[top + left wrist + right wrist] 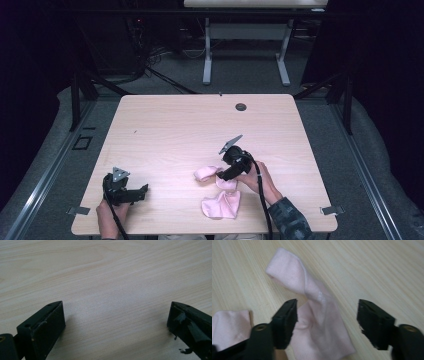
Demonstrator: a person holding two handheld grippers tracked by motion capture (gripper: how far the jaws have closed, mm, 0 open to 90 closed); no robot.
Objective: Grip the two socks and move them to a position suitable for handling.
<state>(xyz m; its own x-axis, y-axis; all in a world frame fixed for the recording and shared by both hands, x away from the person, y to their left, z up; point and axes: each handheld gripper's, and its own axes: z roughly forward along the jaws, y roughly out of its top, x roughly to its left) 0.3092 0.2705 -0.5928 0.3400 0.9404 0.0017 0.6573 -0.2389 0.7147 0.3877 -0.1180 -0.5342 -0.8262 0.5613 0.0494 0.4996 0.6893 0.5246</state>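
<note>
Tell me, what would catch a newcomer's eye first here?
Two pink socks stand out on the pale table: one sock lies twisted under the right gripper, whose jaws stand open over it, and the other sock lies flat near the table's front edge. At front left, the left gripper rests open over bare wood.

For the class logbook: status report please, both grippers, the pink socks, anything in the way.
Left gripper open, over bare table. Right gripper open over one pink sock, not clamped. Second pink sock lies nearer the person. Nothing in the way.
</note>
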